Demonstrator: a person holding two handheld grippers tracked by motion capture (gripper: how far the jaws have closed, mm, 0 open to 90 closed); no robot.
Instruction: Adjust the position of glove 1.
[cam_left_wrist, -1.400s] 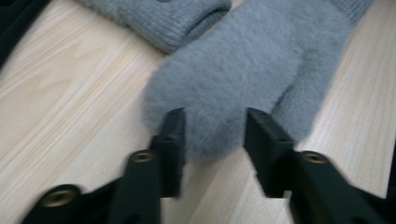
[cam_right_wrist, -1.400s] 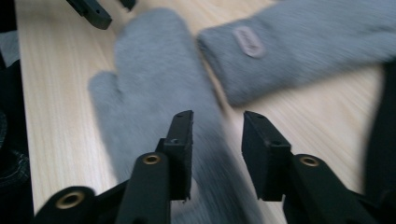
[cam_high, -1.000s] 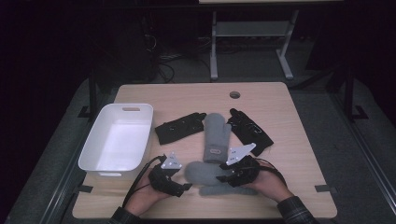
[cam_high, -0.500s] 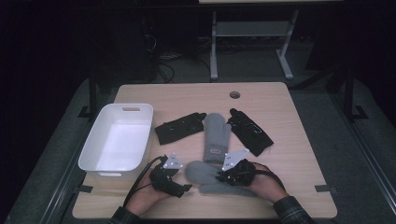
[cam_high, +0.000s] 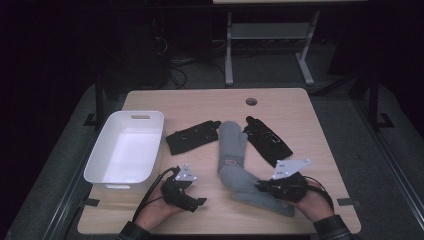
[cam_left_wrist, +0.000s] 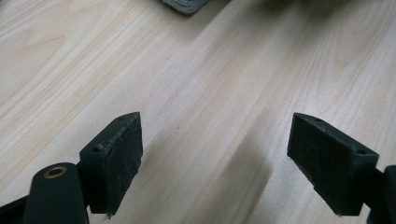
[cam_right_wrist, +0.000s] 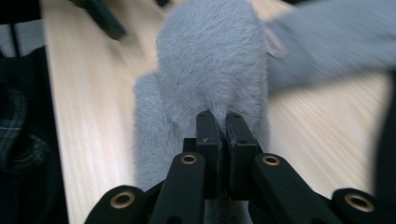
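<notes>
A grey mitten (cam_high: 252, 189) lies near the table's front edge, and my right gripper (cam_high: 264, 187) is shut on its fabric. In the right gripper view the jaws (cam_right_wrist: 223, 119) pinch the fuzzy grey mitten (cam_right_wrist: 210, 60) tightly. A second grey mitten (cam_high: 232, 145) lies just behind it, touching it. Two black gloves flank that one, the left glove (cam_high: 192, 135) and the right glove (cam_high: 269, 140). My left gripper (cam_high: 194, 201) is open over bare wood to the left of the held mitten, jaws wide apart (cam_left_wrist: 215, 140), with a grey mitten edge (cam_left_wrist: 187, 4) farther off.
A white plastic tub (cam_high: 127, 147) stands at the table's left side, nothing inside it. A round cable hole (cam_high: 251, 101) sits near the far edge. Bare wood lies between the tub and my left gripper and along the far half of the table (cam_high: 200, 105).
My right gripper has pulled the front grey mitten to the right, away from the left gripper. The left gripper has barely shifted and stays open.
</notes>
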